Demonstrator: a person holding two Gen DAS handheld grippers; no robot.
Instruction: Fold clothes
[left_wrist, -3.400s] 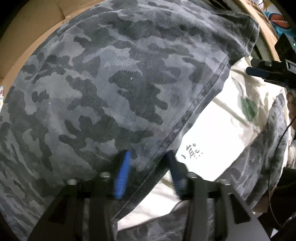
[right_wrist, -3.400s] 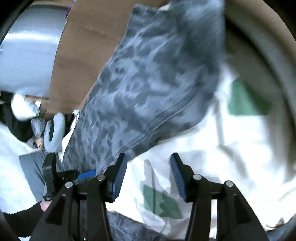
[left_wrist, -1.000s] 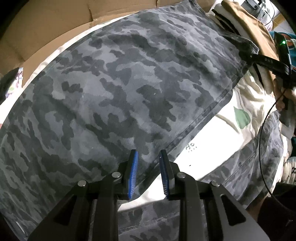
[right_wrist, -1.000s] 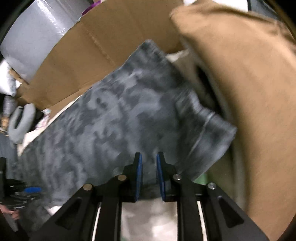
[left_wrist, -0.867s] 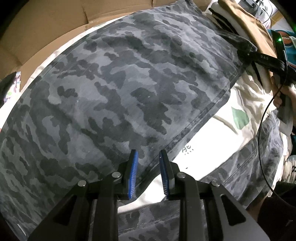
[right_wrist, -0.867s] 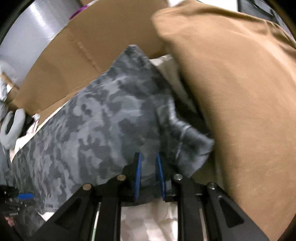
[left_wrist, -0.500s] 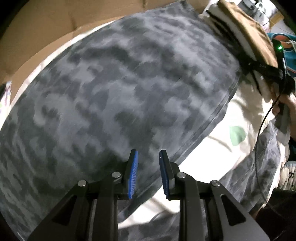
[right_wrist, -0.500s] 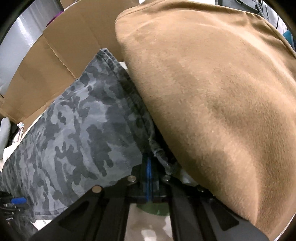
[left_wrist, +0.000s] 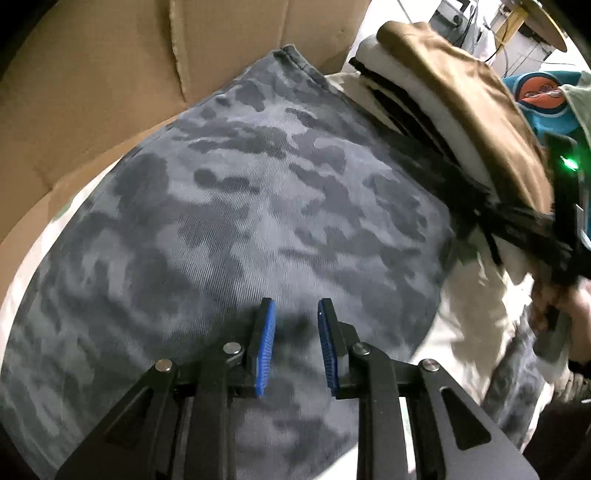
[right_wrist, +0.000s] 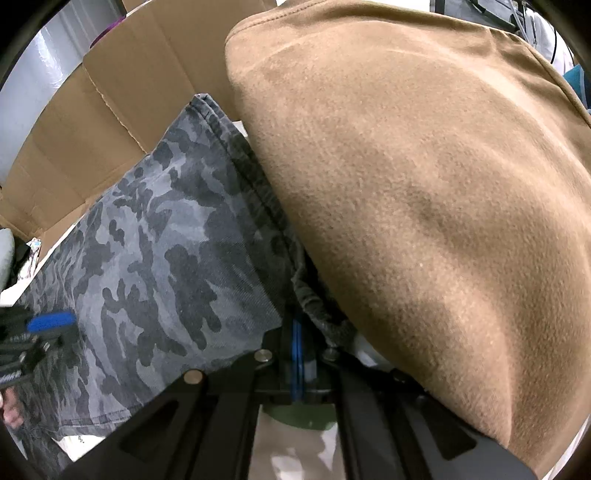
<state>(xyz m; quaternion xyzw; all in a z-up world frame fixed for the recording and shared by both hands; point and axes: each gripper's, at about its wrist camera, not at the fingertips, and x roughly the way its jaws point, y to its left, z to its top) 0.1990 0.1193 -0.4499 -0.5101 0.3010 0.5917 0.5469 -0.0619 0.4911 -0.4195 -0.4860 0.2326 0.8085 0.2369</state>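
The camouflage trousers (left_wrist: 240, 206) are laid flat on the pale printed sheet (left_wrist: 476, 314), 1 hem pushed against the stack of folded clothes (right_wrist: 406, 184), where 3.4 s ago they hung lifted. A fold appears to have been laid down. The left gripper (left_wrist: 295, 343) is held part open, empty, above the cloth. The right gripper (right_wrist: 298, 354) is clamped on the hem.

Cardboard sheet (left_wrist: 110, 74) at back, white printed bedsheet (left_wrist: 476, 314) underneath, grey cylinder (right_wrist: 33, 85) top left
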